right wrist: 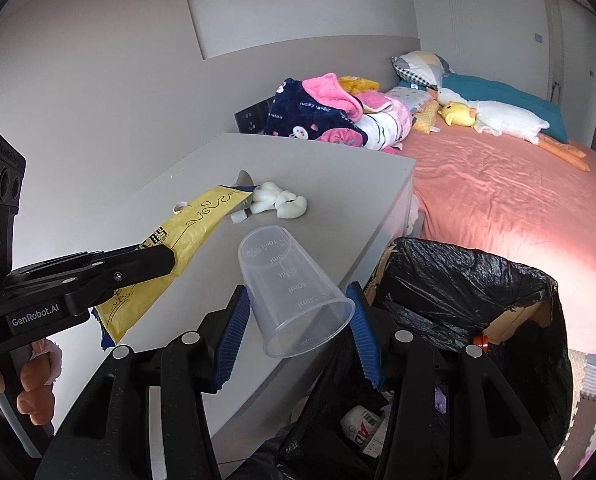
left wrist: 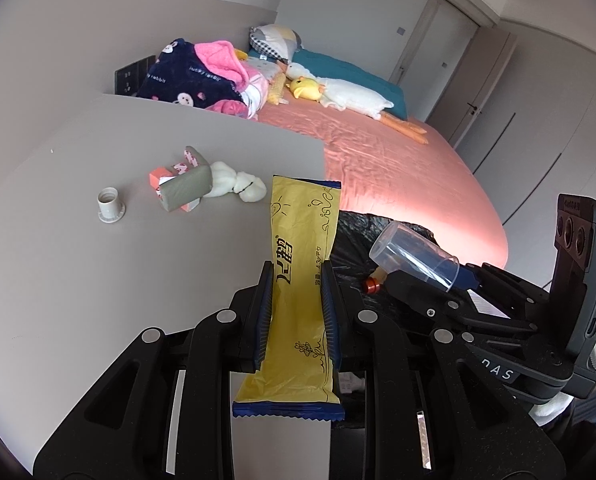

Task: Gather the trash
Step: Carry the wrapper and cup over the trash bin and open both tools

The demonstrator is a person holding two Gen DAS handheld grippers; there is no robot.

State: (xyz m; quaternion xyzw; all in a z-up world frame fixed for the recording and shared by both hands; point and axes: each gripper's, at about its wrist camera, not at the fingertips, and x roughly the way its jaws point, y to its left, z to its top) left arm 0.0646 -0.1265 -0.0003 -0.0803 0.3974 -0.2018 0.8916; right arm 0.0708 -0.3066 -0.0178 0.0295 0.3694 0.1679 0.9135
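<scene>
Wrapper: pinched in your left gripper
Cup: clamped in your right gripper, beside bin
Tabletop far edge: carton, wad, cap outstanding

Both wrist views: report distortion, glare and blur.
Left wrist view: fisheye bends the grey table edge; the yellow plastic wrapper is sharp. Right wrist view: black corners, bright glare on the pink bedsheet; the clear plastic measuring cup is sharp.

Beyond my grey table, a bed with a pink sheet stretches far right; on it I see a white goose toy, a yellow duck toy, a navy blanket and a checked pillow
</scene>
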